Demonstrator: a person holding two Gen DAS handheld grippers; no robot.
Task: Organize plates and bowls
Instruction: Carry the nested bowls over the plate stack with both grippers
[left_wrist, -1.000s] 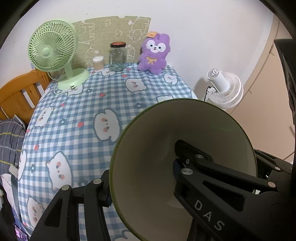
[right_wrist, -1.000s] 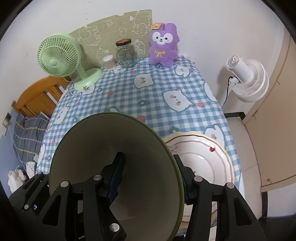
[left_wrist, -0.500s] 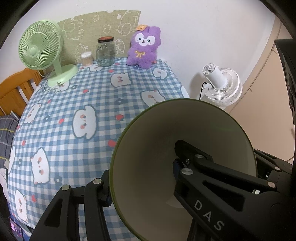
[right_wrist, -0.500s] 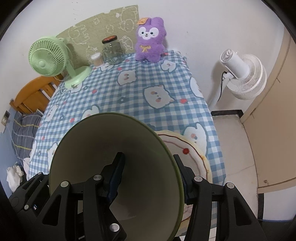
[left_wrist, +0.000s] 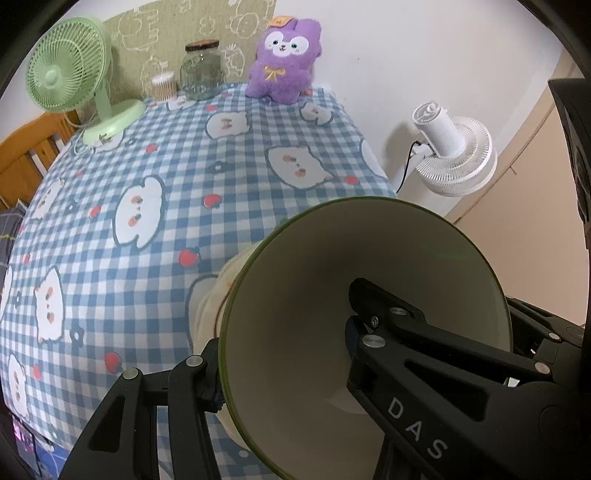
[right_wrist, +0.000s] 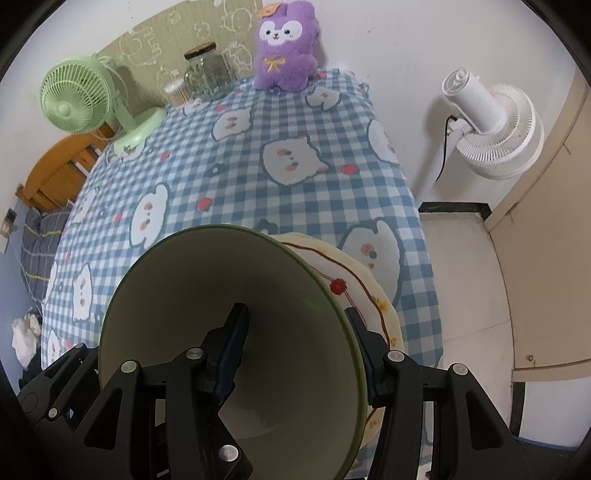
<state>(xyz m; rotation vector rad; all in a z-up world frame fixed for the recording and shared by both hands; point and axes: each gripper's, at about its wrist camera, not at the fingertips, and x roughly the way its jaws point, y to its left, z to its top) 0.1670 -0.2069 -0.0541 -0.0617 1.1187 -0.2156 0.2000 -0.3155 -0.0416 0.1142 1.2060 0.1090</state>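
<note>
A cream bowl with a green rim (left_wrist: 303, 280) hangs tilted over the checked tablecloth, held from two sides. My left gripper (left_wrist: 284, 332) is shut on its wall, one finger inside and one outside. In the right wrist view the same bowl (right_wrist: 207, 280) fills the foreground, with my right gripper (right_wrist: 295, 315) shut on the opposite wall. A cream plate with a red line pattern (right_wrist: 369, 288) lies on the table under and to the right of the bowl. Only a sliver of that plate (left_wrist: 210, 306) shows in the left wrist view.
At the table's far edge stand a green desk fan (left_wrist: 74, 77), a glass jar (left_wrist: 201, 70), a small cotton-swab tub (left_wrist: 164, 86) and a purple plush toy (left_wrist: 284, 59). A white floor fan (right_wrist: 491, 125) stands off the right edge. A wooden chair (right_wrist: 55, 173) is at the left.
Both grippers carried the bowl rightward and down across the table. The plate has slid beneath the bowl and is now largely covered. Both grips are unchanged.
</note>
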